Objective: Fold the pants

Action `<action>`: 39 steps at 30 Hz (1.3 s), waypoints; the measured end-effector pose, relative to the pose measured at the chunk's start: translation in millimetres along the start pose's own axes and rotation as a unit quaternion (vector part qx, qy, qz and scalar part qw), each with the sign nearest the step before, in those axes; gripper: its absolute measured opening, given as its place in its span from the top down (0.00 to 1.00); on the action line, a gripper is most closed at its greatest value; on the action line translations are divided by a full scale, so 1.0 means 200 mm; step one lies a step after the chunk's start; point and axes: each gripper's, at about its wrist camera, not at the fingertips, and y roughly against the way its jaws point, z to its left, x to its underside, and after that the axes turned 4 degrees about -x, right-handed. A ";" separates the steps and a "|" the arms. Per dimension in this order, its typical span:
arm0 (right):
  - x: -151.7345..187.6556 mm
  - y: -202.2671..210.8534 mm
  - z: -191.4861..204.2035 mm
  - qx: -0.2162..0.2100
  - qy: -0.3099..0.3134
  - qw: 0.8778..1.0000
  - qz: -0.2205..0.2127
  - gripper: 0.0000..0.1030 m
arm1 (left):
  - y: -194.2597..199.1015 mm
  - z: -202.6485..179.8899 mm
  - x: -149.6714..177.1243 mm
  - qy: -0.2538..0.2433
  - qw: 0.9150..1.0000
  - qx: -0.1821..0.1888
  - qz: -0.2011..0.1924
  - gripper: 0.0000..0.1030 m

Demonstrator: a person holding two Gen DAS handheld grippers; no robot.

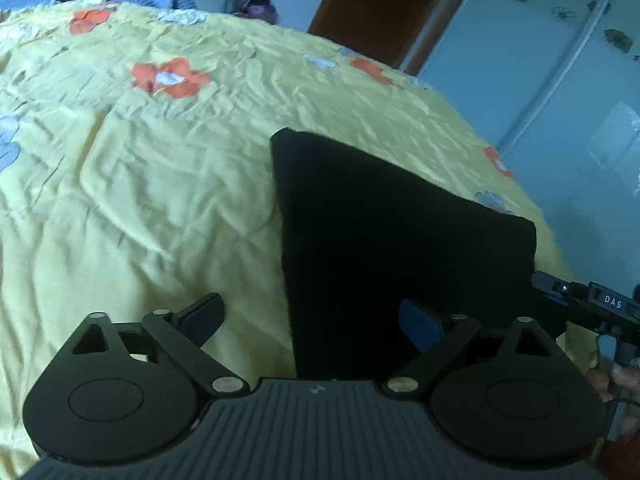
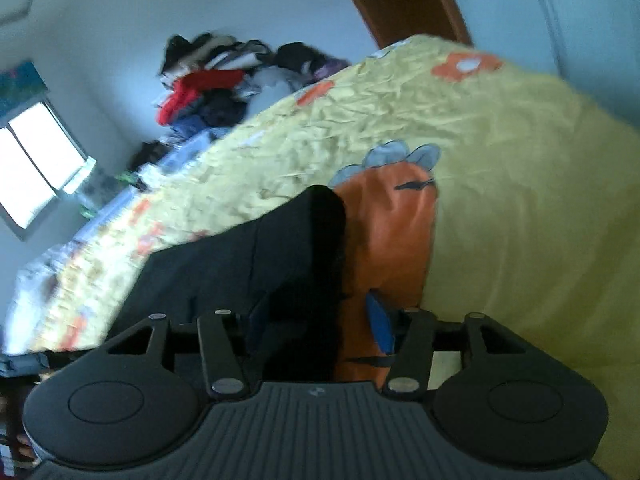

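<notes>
The black pants [image 1: 392, 232] lie folded on the yellow flowered bedspread [image 1: 160, 184], near its right edge. My left gripper [image 1: 316, 320] is open just above the pants' near left corner, its blue right pad [image 1: 420, 324] over the cloth and its left finger over the bedspread. The right gripper's body [image 1: 580, 304] shows at the pants' right edge. In the right wrist view the pants [image 2: 256, 268] run to the left, and my right gripper [image 2: 320, 320] stands partly open around the cloth's raised corner, with the blue pad [image 2: 378, 322] apart from it.
A pile of clothes [image 2: 224, 84] lies at the bed's far end by the wall. A brown door [image 1: 384, 8] and a pale wardrobe [image 1: 560, 92] stand beyond the bed's right side. A window [image 2: 36, 164] is at the left.
</notes>
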 end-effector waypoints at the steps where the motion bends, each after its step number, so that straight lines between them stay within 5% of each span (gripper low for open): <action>1: 0.00 -0.01 -0.01 -0.016 -0.007 1.000 0.007 0.48 | -0.01 -0.01 0.00 -0.006 1.000 0.002 -0.001 0.06; 7: -0.02 -0.08 -0.02 -0.075 -0.023 0.997 0.028 0.49 | -0.05 -0.10 0.00 -0.034 0.999 0.019 0.003 0.07; 10: 0.00 -0.11 -0.01 -0.073 -0.023 0.997 0.023 0.63 | -0.06 -0.15 0.01 -0.046 0.999 0.020 -0.002 0.33; 12: 0.02 -0.11 0.00 -0.068 -0.023 0.997 0.014 0.67 | -0.05 -0.17 0.02 -0.051 0.999 0.002 -0.008 0.61; 15: 0.03 -0.09 0.00 -0.069 -0.032 0.997 -0.002 0.71 | -0.01 -0.12 0.01 -0.021 0.999 0.013 -0.025 0.80; 18: 0.03 -0.06 0.04 -0.079 -0.038 0.996 -0.018 0.74 | 0.05 -0.09 0.00 -0.009 0.999 0.021 -0.048 0.83; 25: -0.05 -0.09 0.32 -0.114 0.009 0.993 -0.032 0.75 | 0.25 -0.08 -0.05 -0.045 0.991 -0.023 -0.122 0.85; 33: -0.10 -0.42 0.60 -0.127 0.027 0.991 0.004 0.75 | 0.35 0.17 -0.18 -0.035 0.985 -0.116 -0.120 0.84; 37: -0.05 -0.54 0.67 -0.057 0.062 0.996 0.029 0.75 | 0.28 0.28 -0.16 -0.021 0.986 -0.146 -0.078 0.80; 39: -0.03 -0.56 0.65 -0.018 0.071 0.997 0.038 0.73 | 0.25 0.32 -0.14 -0.013 0.986 -0.150 -0.069 0.61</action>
